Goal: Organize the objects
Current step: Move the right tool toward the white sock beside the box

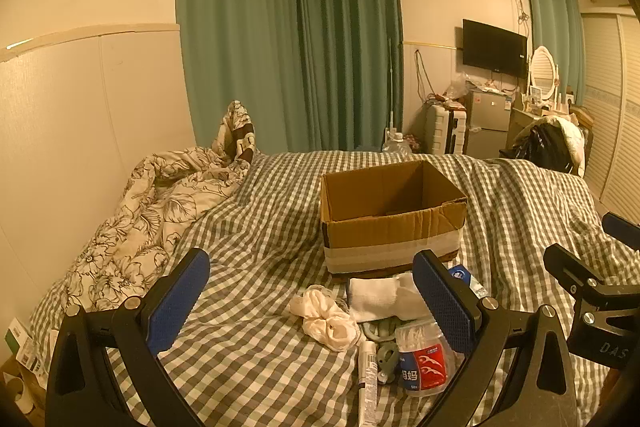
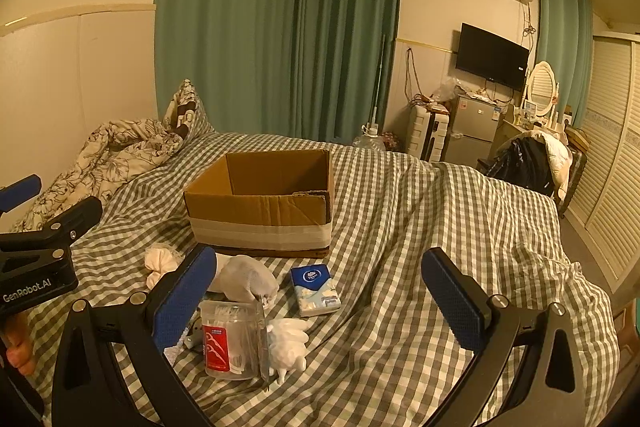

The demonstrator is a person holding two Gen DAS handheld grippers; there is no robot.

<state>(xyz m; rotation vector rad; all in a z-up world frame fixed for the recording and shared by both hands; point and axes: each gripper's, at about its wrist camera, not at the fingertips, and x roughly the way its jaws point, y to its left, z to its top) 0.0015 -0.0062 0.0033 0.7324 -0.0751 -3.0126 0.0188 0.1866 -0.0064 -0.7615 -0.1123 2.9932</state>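
Observation:
An open, empty cardboard box point(image 1: 390, 217) point(image 2: 260, 203) stands on the checked bedsheet. In front of it lie a cream cloth bundle point(image 1: 326, 319) point(image 2: 160, 261), white folded socks point(image 1: 380, 297) point(image 2: 244, 277), a clear floss-pick jar with red label point(image 1: 424, 363) point(image 2: 232, 341), a white tube point(image 1: 368, 375), a blue tissue pack point(image 2: 316, 289) and a white figurine point(image 2: 288, 345). My left gripper point(image 1: 312, 303) is open and empty above the items. My right gripper point(image 2: 320, 303) is open and empty, over the tissue pack.
A floral duvet point(image 1: 152, 211) is bunched at the left against the wall. Green curtains point(image 1: 288, 39) hang behind the bed. A fridge point(image 2: 472, 131), suitcase, TV and dresser stand at the back right. The bed's right edge point(image 2: 576, 267) drops to the floor.

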